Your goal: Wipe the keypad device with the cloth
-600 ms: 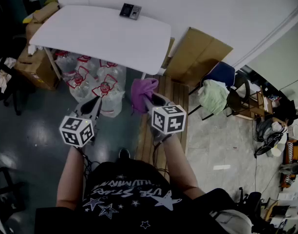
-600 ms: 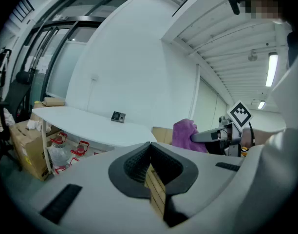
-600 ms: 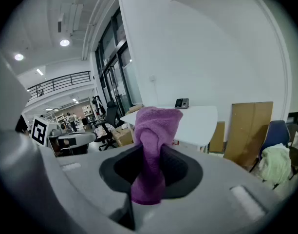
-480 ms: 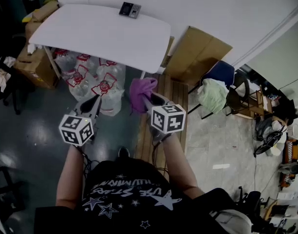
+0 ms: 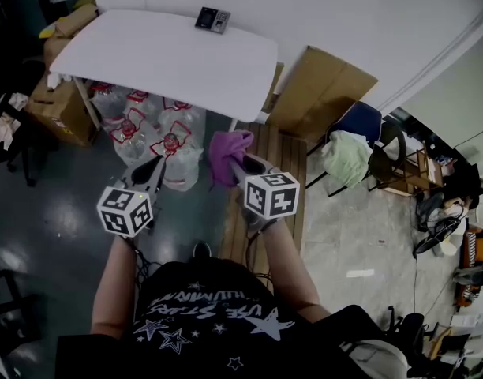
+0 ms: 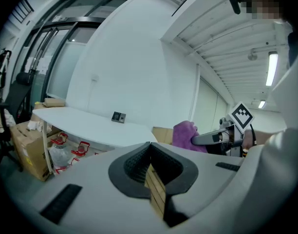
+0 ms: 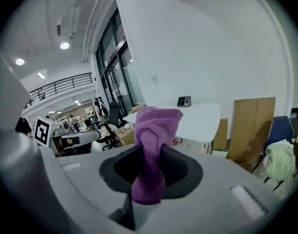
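Observation:
The small dark keypad device lies at the far edge of a white table, well beyond both grippers. My right gripper is shut on a purple cloth that bunches up above its jaws; up close the cloth stands upright, pinched between the pads, with the keypad device far behind it. My left gripper hangs to the left at the same height, shut with nothing in it. From the left gripper, the keypad device sits on the table ahead and the cloth is at the right.
Large water bottles crowd the floor under the table. Cardboard boxes stand at its left, a cardboard sheet leans at its right. A wooden pallet lies below the right gripper. A chair with a green cloth stands further right.

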The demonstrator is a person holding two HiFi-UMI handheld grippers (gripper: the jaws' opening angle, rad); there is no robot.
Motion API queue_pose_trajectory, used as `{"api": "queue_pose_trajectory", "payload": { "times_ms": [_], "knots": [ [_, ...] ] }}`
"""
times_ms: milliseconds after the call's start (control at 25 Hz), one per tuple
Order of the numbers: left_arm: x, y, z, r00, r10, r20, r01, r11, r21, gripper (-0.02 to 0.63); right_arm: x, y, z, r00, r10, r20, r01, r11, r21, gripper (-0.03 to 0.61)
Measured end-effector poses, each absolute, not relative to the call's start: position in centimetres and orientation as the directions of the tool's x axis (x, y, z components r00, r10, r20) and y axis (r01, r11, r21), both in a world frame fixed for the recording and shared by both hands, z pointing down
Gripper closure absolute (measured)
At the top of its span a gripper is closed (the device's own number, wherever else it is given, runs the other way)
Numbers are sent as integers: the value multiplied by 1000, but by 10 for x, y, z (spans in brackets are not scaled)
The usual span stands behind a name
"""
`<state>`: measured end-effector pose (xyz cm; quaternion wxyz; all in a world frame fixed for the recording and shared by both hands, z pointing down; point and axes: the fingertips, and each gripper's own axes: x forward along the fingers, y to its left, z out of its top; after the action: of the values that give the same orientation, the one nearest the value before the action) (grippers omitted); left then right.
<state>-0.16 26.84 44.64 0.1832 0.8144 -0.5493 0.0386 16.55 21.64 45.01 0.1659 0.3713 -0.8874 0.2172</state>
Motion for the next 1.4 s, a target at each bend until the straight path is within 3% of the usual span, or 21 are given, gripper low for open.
{"api": "queue_pose_trajectory", "payload": {
  "times_ms": [960,1400],
  "knots": [
    [-17,232,436,345,-899,269,-931,-291,221,607,178,180,460,-674,-584,453,-733,607,-307,483],
    [-67,167,458,368,-892,265,-910,-287,298,607,132,124,469,-641,-587,495,-758,586,-287,483]
  ]
}}
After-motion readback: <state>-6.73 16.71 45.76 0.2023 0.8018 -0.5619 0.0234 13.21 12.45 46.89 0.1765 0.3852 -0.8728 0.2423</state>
